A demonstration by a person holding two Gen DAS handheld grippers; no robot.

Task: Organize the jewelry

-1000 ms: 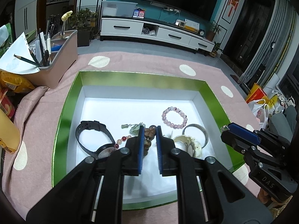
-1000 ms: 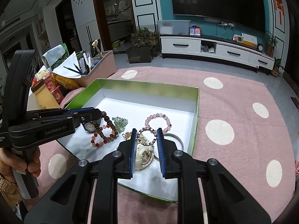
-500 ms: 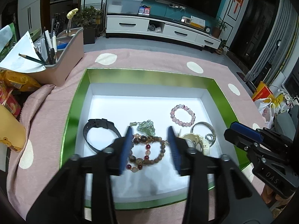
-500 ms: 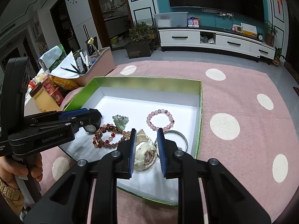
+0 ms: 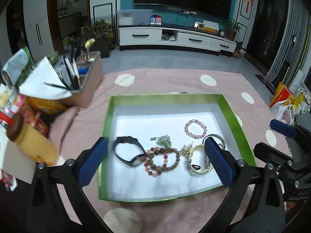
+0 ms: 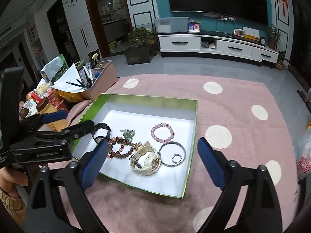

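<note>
A green-rimmed box (image 5: 239,128) (image 6: 191,155) with a white floor lies on the pink dotted cloth. In it lie a black watch (image 5: 128,151) (image 6: 100,133), a brown and red bead bracelet (image 5: 161,162) (image 6: 119,149), a green jade charm (image 5: 164,140) (image 6: 128,133), a pink bead bracelet (image 5: 195,129) (image 6: 162,133), a cream watch (image 5: 198,163) (image 6: 145,159), a silver bangle (image 6: 172,153) and a small ring (image 6: 178,158). My left gripper (image 5: 155,161) and right gripper (image 6: 152,160) are both wide open and empty, held above the box's near side.
A pink organiser with pencils and papers (image 5: 81,85) (image 6: 97,77) stands left of the box. Snack packets and a yellow bottle (image 5: 29,143) (image 6: 47,108) crowd the left edge. A plastic bag (image 5: 283,110) sits at the right. The cloth (image 6: 243,116) stretches to the right.
Both grippers opened and drew back and up from the box. The left let the brown bead bracelet drop inside, the right let the small ring drop inside the bangle.
</note>
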